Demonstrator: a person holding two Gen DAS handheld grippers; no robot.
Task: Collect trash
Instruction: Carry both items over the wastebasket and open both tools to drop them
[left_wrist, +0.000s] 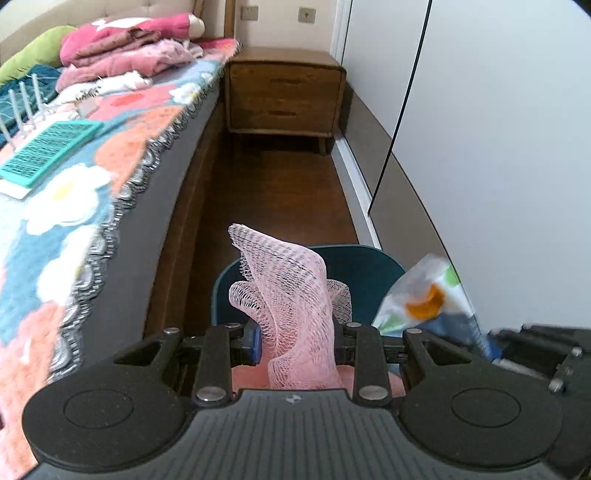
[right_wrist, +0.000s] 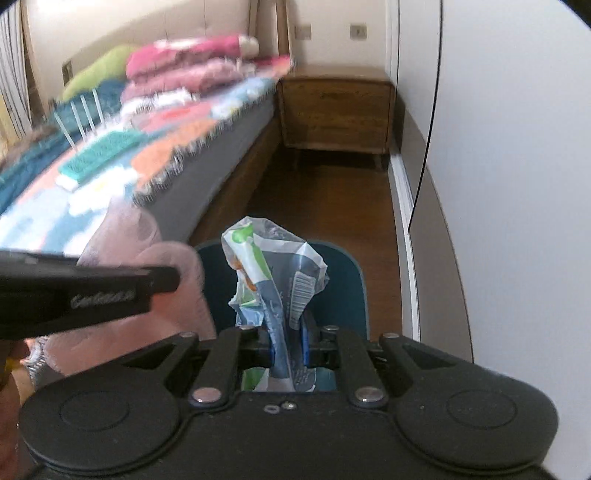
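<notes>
left wrist view: the left gripper (left_wrist: 295, 343) has its jaws closed partway on a pink mesh foam net (left_wrist: 291, 295), which sticks up above a dark teal plastic bin (left_wrist: 369, 266) on the brown wooden floor (left_wrist: 280, 192) beside the bed with a flowered crochet blanket (left_wrist: 110, 147). a crumpled printed plastic wrapper (left_wrist: 421, 295) shows at right.

right wrist view: the right gripper (right_wrist: 286, 347) has its jaws nearly closed, pinching that wrapper (right_wrist: 273, 266) above the bin (right_wrist: 347, 280); a wooden nightstand (right_wrist: 336, 110) stands beyond.

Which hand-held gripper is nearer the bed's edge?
Left. The left hand-held gripper, holding pink netting, is beside the bed; the right hand-held gripper, holding a wrapper, is toward the wall.
</notes>
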